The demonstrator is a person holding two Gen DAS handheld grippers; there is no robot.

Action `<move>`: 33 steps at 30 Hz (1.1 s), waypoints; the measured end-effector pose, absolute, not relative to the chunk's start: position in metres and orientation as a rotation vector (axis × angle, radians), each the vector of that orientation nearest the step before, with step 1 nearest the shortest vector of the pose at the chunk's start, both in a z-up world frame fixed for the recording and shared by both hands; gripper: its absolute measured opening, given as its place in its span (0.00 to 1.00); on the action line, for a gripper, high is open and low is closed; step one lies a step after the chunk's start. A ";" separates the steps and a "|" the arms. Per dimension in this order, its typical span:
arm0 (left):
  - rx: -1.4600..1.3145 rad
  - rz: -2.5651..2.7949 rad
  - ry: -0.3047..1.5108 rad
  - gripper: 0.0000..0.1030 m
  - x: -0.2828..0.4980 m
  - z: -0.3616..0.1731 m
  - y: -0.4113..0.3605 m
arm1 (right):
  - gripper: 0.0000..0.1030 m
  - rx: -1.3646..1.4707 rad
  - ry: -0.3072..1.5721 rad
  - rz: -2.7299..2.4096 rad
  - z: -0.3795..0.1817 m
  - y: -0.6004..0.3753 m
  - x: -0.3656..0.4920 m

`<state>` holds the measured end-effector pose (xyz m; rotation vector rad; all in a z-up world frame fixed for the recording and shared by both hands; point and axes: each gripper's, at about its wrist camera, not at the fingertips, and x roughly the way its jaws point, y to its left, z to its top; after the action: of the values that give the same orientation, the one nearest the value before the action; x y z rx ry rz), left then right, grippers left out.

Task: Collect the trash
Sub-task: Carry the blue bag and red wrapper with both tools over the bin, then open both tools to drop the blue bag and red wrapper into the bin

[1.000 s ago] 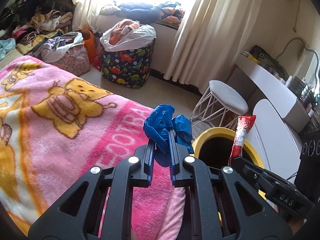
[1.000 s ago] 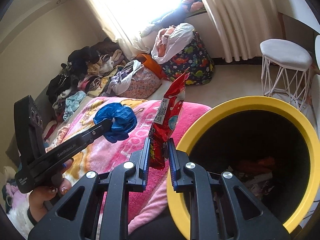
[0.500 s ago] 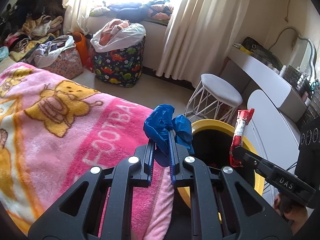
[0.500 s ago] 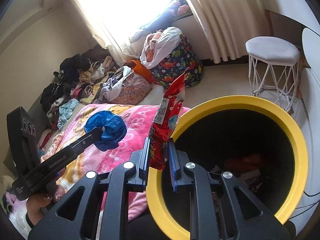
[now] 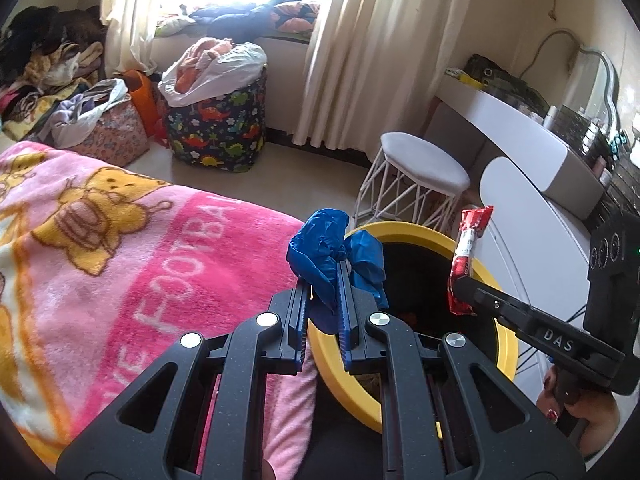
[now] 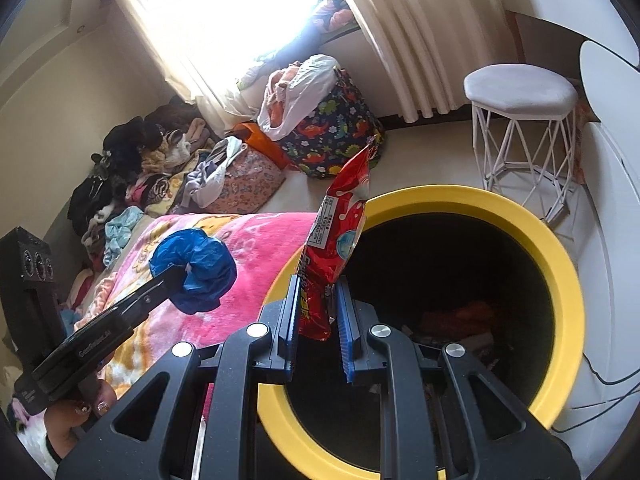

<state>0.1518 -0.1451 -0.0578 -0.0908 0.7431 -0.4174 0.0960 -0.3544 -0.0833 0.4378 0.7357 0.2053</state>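
Note:
My left gripper (image 5: 323,285) is shut on a crumpled blue plastic bag (image 5: 332,256) and holds it over the near rim of a yellow-rimmed trash bin (image 5: 416,229). It also shows in the right wrist view (image 6: 196,270). My right gripper (image 6: 318,300) holds a red snack wrapper (image 6: 338,240) upright above the bin (image 6: 560,280), its jaws slightly parted around it. The wrapper also shows in the left wrist view (image 5: 466,256). Trash lies at the bin's bottom (image 6: 460,318).
A bed with a pink cartoon blanket (image 5: 120,260) lies left of the bin. A white wire stool (image 5: 416,172), a white desk (image 5: 516,128), a dinosaur-print laundry bag (image 5: 218,128) and clothes piles (image 5: 48,80) stand around the floor.
Both grippers have moved toward the bin. The blue bag now hangs over the bin's rim and the wrapper sits above the opening. The right jaws look a little wider.

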 end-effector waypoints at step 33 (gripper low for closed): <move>0.048 -0.534 0.839 0.09 0.135 -0.083 -0.211 | 0.38 0.491 0.809 0.107 -0.108 -0.402 0.080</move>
<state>0.1350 -0.2106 -0.0826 0.0485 0.8394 -0.5344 0.0798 -0.4019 -0.1078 0.4911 0.8091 0.1070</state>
